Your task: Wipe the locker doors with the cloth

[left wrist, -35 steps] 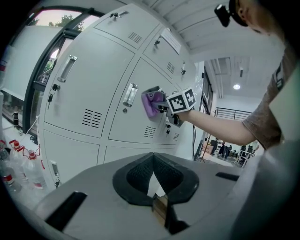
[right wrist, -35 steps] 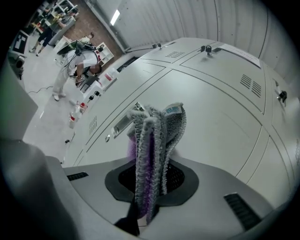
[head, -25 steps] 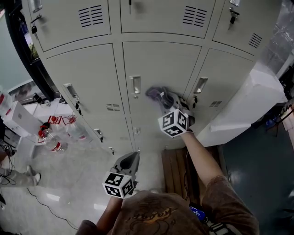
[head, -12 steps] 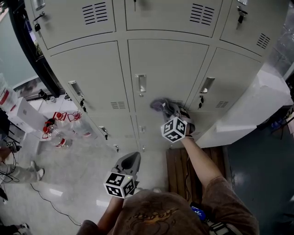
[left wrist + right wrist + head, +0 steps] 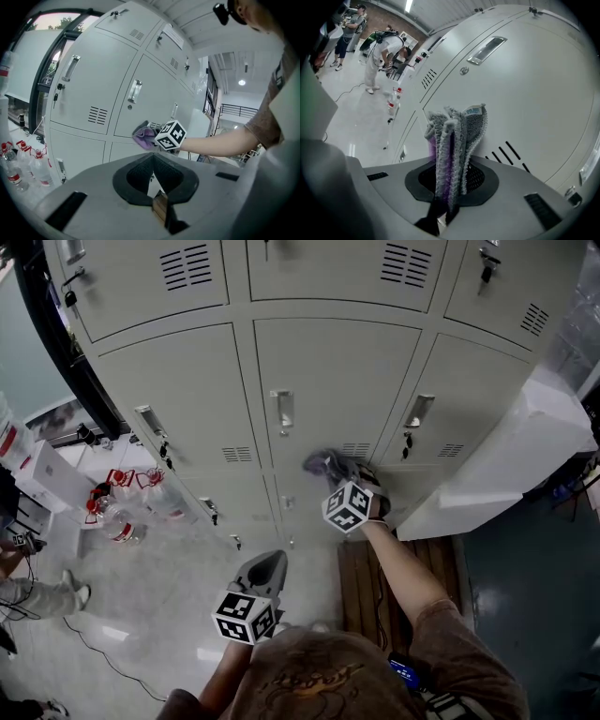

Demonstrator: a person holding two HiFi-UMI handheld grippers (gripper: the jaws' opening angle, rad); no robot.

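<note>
Lockers (image 5: pixel 337 371): pale grey sheet metal with flat rectangular doors, all closed, so contents hidden.
Door fittings: recessed metal handle (image 5: pixel 282 412) and a short row of vent slots (image 5: pixel 354 450) on the middle door.
Cloth (image 5: pixel 323 463): folded in several layers, ribbed and looped in texture, grey outside and purple inside, with a small label at the top edge; pressed against the lower part of the middle door, just beside the vent slots.
Right gripper (image 5: pixel 339 474): jaws clamped on the cloth (image 5: pixel 454 150), whose folds stand up out of the black pads; held at the door on an outstretched arm.
Left gripper (image 5: pixel 270 563): jaws together with nothing between them (image 5: pixel 154 185); held low, well apart from the lockers.
Bottles (image 5: pixel 117 512): clear plastic with red labels, grouped on the floor left of the lockers; contents not possible to tell.
White box (image 5: pixel 42 479): closed, near the bottles.
Wooden platform (image 5: pixel 361 582): brown slats, on the floor under the right arm.
</note>
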